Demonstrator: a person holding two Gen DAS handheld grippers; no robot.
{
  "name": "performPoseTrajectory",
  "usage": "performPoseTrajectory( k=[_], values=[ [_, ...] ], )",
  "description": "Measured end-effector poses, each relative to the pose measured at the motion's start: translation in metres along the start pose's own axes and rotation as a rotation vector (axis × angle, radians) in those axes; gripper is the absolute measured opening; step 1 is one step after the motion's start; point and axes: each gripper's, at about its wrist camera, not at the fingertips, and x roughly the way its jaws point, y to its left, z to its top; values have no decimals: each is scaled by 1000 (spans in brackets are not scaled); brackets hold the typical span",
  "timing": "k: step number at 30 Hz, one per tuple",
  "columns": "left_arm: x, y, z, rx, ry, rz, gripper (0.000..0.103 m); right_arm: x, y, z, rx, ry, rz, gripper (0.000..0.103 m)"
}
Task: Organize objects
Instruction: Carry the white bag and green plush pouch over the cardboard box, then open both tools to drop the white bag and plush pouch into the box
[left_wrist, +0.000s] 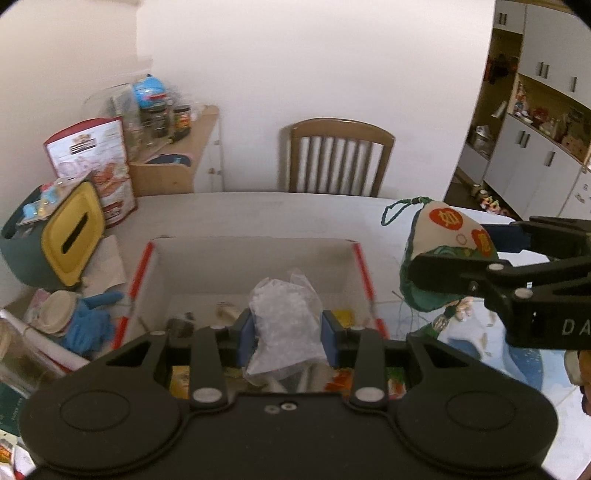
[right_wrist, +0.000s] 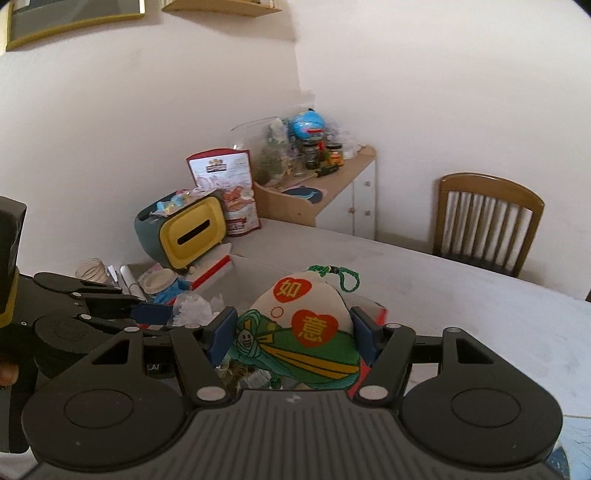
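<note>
Left gripper (left_wrist: 287, 332) sits low over the open cardboard box (left_wrist: 255, 258), its blue pads pressed against either side of a clear plastic bag (left_wrist: 284, 314) full of something white and crumpled, so that bag is clamped and sits inside the box, roughly in the middle. Around it on the box floor lie small bits: something yellow (left_wrist: 342, 316) near the right wall, a dark lump (left_wrist: 181, 320) and a pale piece (left_wrist: 227, 312) to the left, more colourful wrappers under the gripper body, too blurred to name. Over on the right, the right gripper (right_wrist: 293, 332) has its pads squeezed on a cloth pouch (right_wrist: 306, 321), cream on top with red hearts and yellow characters, green cartoon figure below, a green braided cord (right_wrist: 341, 277) looping off the top. From the left wrist view the pouch (left_wrist: 448, 251) hangs above the tabletop just outside the box's right wall, near its red-edged rim, a tassel dangling underneath. The white table (left_wrist: 258, 210) carries clutter on its left: a yellow-and-green tissue box (left_wrist: 70, 243) with a slot in its face, a red-and-white snack bag (left_wrist: 99, 166) standing behind it, a blue glove (left_wrist: 92, 317) beside the box's left wall and a round pale lid (left_wrist: 55, 310) touching the glove. A wooden chair (left_wrist: 338, 155) stands at the far edge.
</note>
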Motion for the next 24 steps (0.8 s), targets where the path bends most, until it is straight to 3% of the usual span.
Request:
performPoseTrajectory(
  k=[11, 24],
  values=[
    [29, 54, -11, -39, 58, 96, 37, 56, 18, -6, -57, 77, -41, 66],
    [72, 63, -20, -5, 139, 124, 37, 104, 25, -36, -95, 217, -44, 66]
  ],
)
